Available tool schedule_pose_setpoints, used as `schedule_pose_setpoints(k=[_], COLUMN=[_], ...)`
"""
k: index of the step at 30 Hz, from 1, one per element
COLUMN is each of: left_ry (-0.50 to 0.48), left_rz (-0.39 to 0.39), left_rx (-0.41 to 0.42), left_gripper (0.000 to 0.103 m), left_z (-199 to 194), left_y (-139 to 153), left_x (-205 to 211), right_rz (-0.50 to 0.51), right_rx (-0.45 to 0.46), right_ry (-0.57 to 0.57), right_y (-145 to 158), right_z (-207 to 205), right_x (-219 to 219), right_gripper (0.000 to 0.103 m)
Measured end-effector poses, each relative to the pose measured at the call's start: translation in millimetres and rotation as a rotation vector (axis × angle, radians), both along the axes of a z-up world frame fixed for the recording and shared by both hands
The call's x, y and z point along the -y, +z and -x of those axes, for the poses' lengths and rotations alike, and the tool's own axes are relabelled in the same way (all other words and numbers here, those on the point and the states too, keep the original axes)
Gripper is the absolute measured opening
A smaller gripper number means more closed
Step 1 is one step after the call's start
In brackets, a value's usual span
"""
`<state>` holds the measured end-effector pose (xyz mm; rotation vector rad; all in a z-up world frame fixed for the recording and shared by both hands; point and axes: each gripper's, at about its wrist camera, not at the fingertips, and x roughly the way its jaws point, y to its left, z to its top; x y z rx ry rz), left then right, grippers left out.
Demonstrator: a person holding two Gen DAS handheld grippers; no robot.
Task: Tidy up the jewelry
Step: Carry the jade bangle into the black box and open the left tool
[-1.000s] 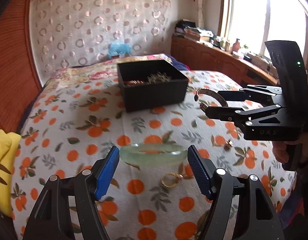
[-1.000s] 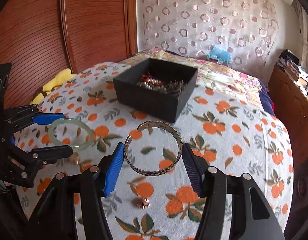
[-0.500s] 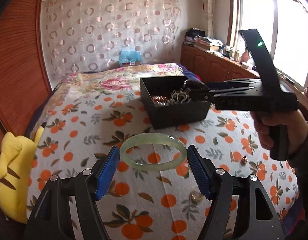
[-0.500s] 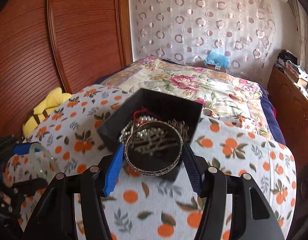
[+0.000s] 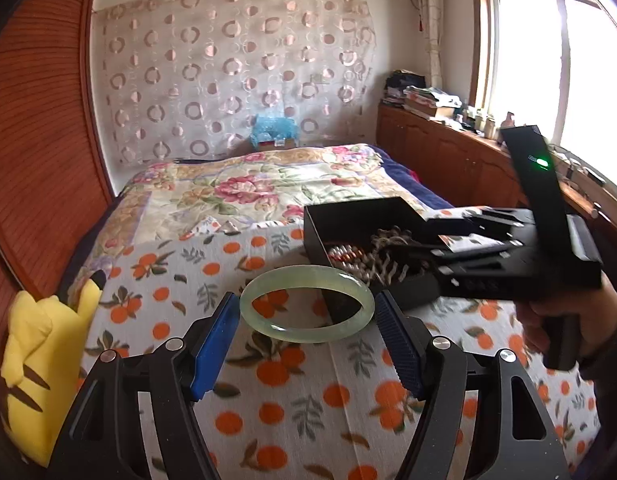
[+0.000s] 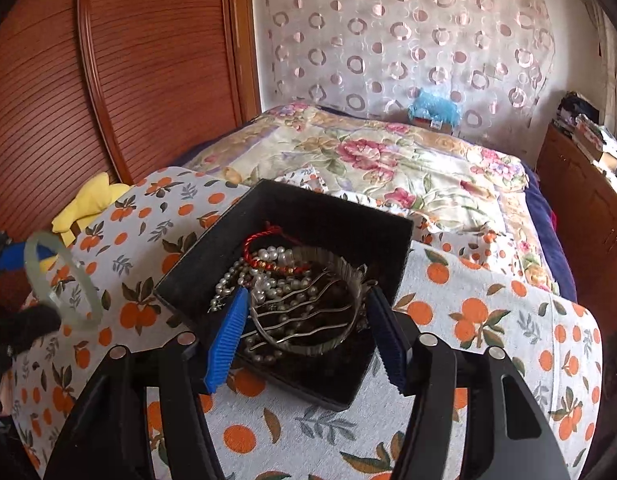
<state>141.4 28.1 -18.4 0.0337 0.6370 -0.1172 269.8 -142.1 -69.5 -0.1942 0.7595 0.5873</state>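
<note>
My left gripper is shut on a pale green jade bangle, held level above the bed, just left of the black jewelry box. My right gripper is shut on a silver cuff bracelet and holds it over the open box, above a pile of pearl strands, a red cord bracelet and wavy metal hairpins. In the left wrist view the right gripper reaches into the box from the right. The bangle also shows at the left of the right wrist view.
The bed has an orange-print cover in front and a floral quilt behind. A yellow plush toy lies at the left edge by the wooden wardrobe. A wooden cabinet with clutter runs along the right under the window.
The right gripper carried the silver cuff from above the bedspread to over the box and lowered it towards the jewelry. The left gripper lifted the jade bangle and moved closer to the box.
</note>
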Motion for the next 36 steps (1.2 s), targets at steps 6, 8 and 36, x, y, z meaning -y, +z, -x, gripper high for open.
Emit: schedule_pose_setpoints(k=[6,8,36], left_ry=[-0.004,-0.008,-0.014], left_rz=[-0.021,-0.021,-0.099], left_rx=[0.002,-0.001,-0.051], left_gripper=[0.067,0.067,0.069], left_z=[-25,-34,-87], left_y=[7,8,-9], left_x=[10,14,60], right_rz=[-0.006,-0.013,-0.066], right_rx=[0.035,0.04,0.034], right_ry=[-0.023,-0.041,-0.095], right_y=[5,5,-8], right_z=[8,11,48], right_x=[18,30,100], right_gripper=[0.066,0.066,0.067])
